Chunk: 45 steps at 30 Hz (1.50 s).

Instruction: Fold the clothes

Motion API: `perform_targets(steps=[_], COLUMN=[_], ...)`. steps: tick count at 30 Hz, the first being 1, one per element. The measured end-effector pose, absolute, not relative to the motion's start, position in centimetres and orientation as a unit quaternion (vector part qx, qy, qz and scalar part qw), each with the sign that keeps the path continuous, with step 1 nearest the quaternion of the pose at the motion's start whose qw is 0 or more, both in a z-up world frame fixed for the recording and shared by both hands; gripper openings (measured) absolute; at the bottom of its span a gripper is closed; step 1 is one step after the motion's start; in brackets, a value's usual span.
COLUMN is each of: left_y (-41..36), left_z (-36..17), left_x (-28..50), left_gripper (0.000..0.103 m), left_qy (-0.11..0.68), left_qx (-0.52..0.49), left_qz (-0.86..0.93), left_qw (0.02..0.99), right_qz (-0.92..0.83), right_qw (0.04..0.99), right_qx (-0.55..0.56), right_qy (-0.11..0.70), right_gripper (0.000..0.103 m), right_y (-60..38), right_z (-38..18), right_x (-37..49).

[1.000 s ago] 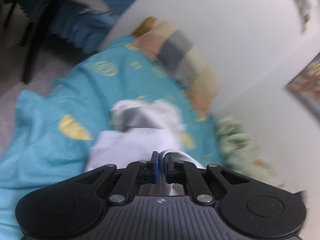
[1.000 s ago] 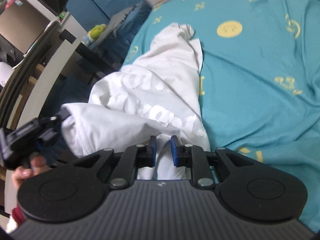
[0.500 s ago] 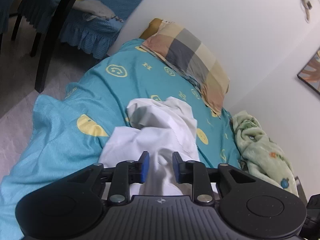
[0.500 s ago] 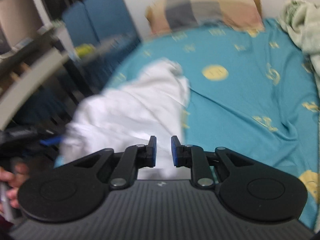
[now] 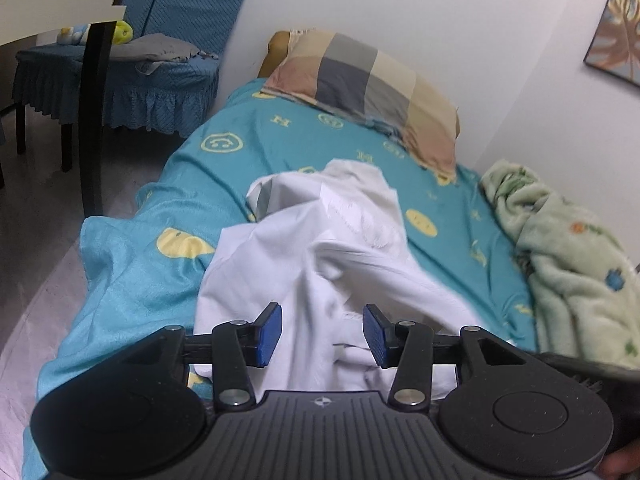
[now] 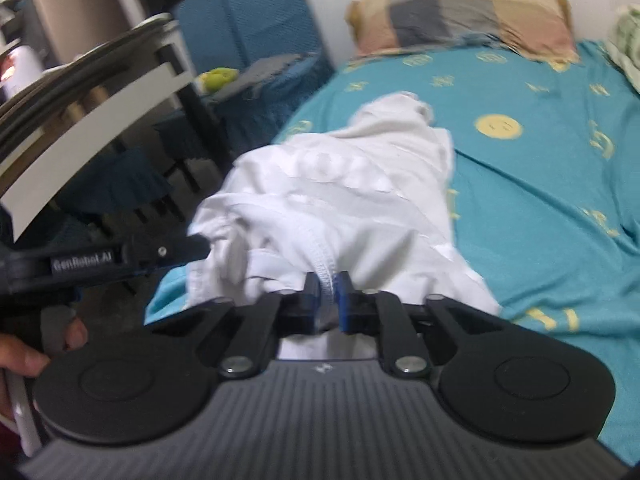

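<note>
A crumpled white T-shirt [image 5: 320, 240] lies on a teal bed sheet [image 5: 240, 152] near the bed's near edge. My left gripper [image 5: 322, 334] is open, its blue pads on either side of a fold of the shirt without closing on it. My right gripper [image 6: 329, 296] is shut on a stitched hem of the white shirt [image 6: 320, 200] and holds it lifted. The left gripper also shows in the right wrist view [image 6: 188, 250], at the shirt's left side.
A checked pillow [image 5: 372, 88] lies at the head of the bed by the wall. A green fleece blanket [image 5: 568, 264] is bunched at the right. A chair with a white back [image 5: 60, 12] and a blue-covered seat [image 5: 120, 92] stand left of the bed.
My left gripper has opened and let go of the shirt, opening wider each frame. My right gripper has closed tighter on the shirt's hem and both views have swung up along the bed.
</note>
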<state>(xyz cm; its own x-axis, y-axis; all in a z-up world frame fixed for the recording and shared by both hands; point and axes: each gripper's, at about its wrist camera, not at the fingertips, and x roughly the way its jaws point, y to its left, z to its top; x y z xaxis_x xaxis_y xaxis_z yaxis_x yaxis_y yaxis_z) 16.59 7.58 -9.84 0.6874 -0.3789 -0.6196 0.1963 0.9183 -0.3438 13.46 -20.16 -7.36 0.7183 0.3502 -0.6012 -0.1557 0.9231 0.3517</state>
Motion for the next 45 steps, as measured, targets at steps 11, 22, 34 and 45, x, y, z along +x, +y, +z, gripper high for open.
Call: perform_targets(steps=[11, 22, 34, 45], left_y=[10.7, 14.7, 13.9, 11.2], left_z=[-6.5, -7.9, -10.6, -8.0], left_x=[13.8, 15.4, 18.4, 16.8], left_gripper=[0.007, 0.007, 0.007, 0.041], left_qy=[0.321, 0.37, 0.404, 0.361], left_qx=[-0.243, -0.376, -0.33, -0.187], left_qz=[-0.245, -0.296, -0.196, -0.155], left_qw=[0.882, 0.796, 0.83, 0.9], right_qz=[0.101, 0.17, 0.168, 0.18], right_qw=[0.941, 0.919, 0.939, 0.912], right_qx=[0.126, 0.024, -0.057, 0.116], right_qy=[0.298, 0.355, 0.295, 0.351], right_gripper=[0.008, 0.014, 0.044, 0.008], right_y=[-23.9, -21.5, -18.5, -21.4], right_z=[-3.1, -4.9, -5.2, -5.9], right_x=[10.9, 11.8, 11.3, 13.3])
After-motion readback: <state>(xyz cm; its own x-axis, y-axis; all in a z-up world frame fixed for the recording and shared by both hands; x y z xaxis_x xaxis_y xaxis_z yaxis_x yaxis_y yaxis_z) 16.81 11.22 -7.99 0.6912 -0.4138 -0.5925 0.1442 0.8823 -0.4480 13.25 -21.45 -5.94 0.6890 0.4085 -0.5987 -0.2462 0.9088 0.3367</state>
